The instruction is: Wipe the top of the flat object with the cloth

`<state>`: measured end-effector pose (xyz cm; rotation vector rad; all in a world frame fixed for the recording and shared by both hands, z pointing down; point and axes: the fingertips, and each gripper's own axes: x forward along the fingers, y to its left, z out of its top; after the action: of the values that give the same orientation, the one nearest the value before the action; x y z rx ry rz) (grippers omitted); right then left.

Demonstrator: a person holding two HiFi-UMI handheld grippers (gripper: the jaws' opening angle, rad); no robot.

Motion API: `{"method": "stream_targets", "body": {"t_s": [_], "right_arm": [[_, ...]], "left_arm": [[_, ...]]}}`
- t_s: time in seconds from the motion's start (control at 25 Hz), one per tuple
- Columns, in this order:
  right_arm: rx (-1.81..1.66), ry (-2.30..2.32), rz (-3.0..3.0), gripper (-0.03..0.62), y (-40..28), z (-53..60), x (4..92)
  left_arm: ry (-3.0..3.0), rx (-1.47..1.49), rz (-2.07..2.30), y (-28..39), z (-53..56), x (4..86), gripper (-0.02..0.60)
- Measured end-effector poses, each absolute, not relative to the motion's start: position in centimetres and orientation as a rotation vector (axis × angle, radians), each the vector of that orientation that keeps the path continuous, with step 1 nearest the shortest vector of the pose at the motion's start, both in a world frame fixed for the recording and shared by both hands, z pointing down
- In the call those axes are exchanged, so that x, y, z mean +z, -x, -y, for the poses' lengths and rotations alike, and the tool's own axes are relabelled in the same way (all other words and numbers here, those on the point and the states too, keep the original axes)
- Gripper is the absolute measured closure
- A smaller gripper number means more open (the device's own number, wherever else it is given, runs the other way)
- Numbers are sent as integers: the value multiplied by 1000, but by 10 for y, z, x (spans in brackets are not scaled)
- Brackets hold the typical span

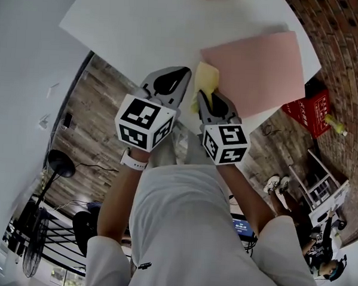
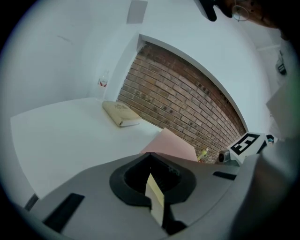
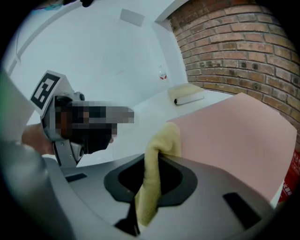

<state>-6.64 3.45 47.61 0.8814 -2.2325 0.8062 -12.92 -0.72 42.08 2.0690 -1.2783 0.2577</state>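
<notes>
Over table (image 1: 143, 24), right gripper (image 1: 212, 101) jaws pinching yellow cloth (image 1: 206, 78) by pink sheet (image 1: 260, 69), left gripper (image 1: 179, 75) jaws seemingly closed.

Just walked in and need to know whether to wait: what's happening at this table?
A person is working over a white table with a handheld gripper in each hand. The right gripper is shut on a yellow cloth, held at the near corner of a pink sheet that lies flat on the table. The left gripper hovers beside it, jaws together. Whether the cloth actually touches the sheet is unclear.
</notes>
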Motion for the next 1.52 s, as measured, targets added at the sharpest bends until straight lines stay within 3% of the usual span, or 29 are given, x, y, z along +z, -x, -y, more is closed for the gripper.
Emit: {"method": "stream_targets", "body": {"t_s": [0.48, 0.88, 1.52], "right_arm": [[759, -790, 2324, 533, 107, 35, 440], [468, -499, 2391, 533, 122, 130, 400], [318, 134, 2095, 534, 161, 102, 498]], "left_arm": [[-2020, 178, 1329, 137, 16, 417, 565], [-2014, 145, 1282, 99, 27, 421, 565], [-1938, 271, 1267, 33, 42, 470, 565]]}}
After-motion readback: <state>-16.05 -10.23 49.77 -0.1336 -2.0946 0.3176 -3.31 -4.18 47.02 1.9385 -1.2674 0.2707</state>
